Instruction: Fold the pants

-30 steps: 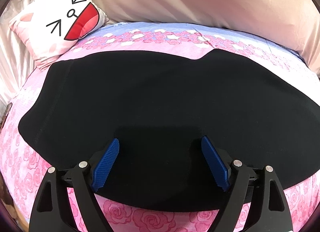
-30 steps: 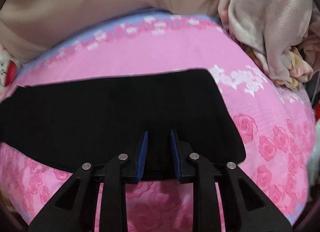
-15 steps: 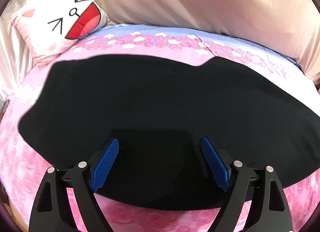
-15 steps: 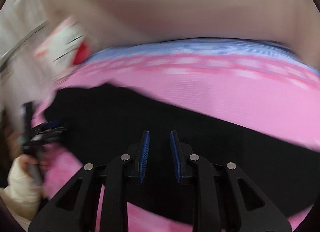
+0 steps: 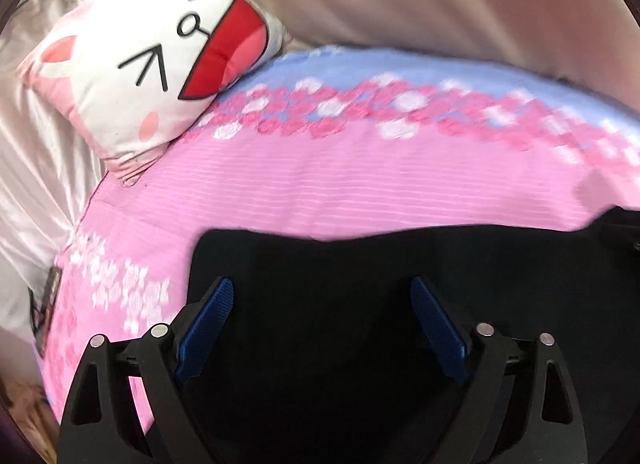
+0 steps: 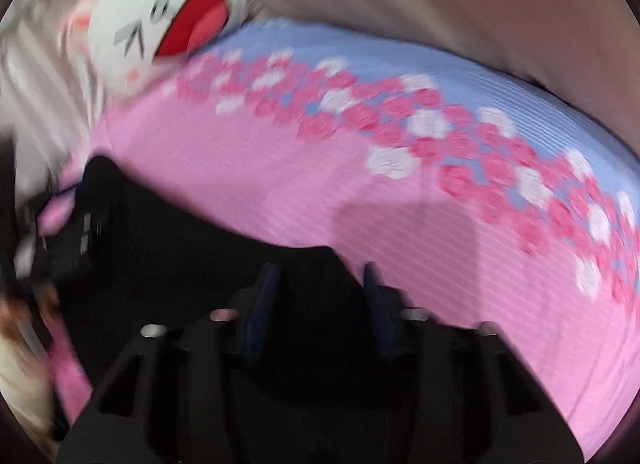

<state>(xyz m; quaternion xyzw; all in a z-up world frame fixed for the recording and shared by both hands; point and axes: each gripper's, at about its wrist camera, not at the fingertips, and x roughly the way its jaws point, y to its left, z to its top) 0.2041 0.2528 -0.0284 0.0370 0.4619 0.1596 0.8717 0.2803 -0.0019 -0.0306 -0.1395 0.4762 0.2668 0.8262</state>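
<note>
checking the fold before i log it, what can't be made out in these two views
- Right wrist view: motion blur; whether the right gripper pinches the black pants is unclear.
- Left wrist view: the left gripper hides the pants' near edge; the frame crops their right end.
- Right wrist view: smeared dark object at left, unidentifiable.

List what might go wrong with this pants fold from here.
1. The left gripper is wide open over the black pants, holding nothing, so that side may slide as the other end is pulled.
2. The right gripper view is motion-blurred and its pads look parted; the cloth may slip out mid-swing.
3. The cat pillow sits close by on the pink bedspread.
</note>
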